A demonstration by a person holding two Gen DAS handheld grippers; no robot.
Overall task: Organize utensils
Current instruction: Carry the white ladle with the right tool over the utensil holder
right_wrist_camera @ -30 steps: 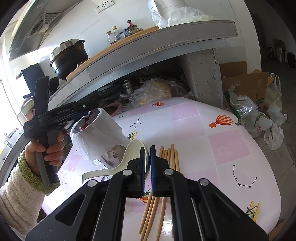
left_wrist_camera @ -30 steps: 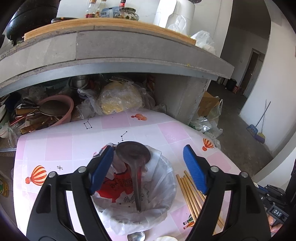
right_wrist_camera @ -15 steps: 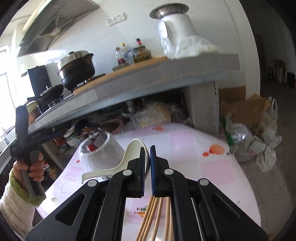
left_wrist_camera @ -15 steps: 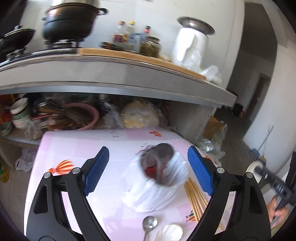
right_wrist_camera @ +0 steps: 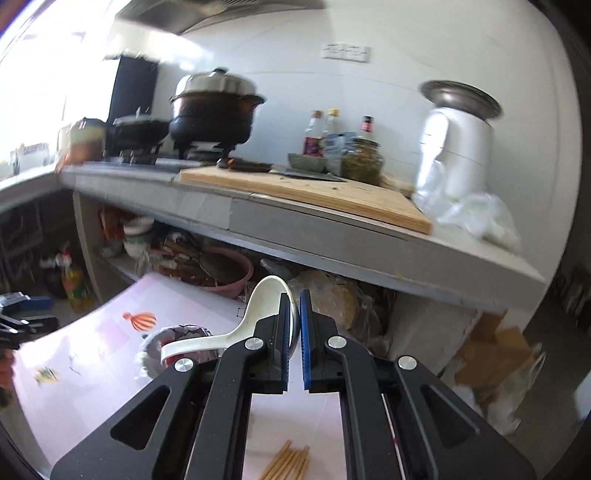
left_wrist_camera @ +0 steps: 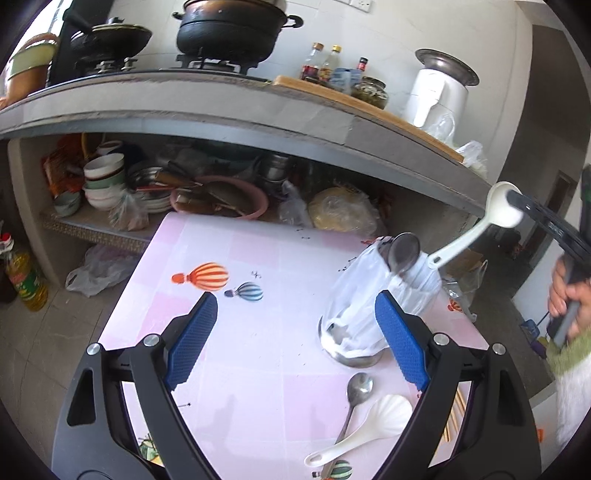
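Observation:
A utensil holder lined with a white plastic bag [left_wrist_camera: 364, 302] stands on the pink table [left_wrist_camera: 258, 266] with a dark metal ladle [left_wrist_camera: 404, 253] in it. My right gripper [right_wrist_camera: 294, 332] is shut on the bowl of a white plastic spoon [right_wrist_camera: 266, 306] and holds it high, handle pointing down toward the holder [right_wrist_camera: 181, 350]; the spoon also shows in the left wrist view [left_wrist_camera: 496, 210]. My left gripper [left_wrist_camera: 295, 336] is open and empty, left of the holder. A metal spoon [left_wrist_camera: 356, 391], a white spoon [left_wrist_camera: 373, 424] and wooden chopsticks [right_wrist_camera: 291, 461] lie on the table.
A grey counter [left_wrist_camera: 258, 110] overhangs the table's far side, with pots [left_wrist_camera: 229, 26], bottles and a cutting board [right_wrist_camera: 314, 192] on it. Bowls, a pink basin [left_wrist_camera: 236, 199] and bags fill the shelf below. An oil bottle [left_wrist_camera: 24, 280] stands on the floor at left.
My right gripper has lifted the white spoon higher, over the holder. My left gripper has pulled back and to the left, away from the holder, staying open.

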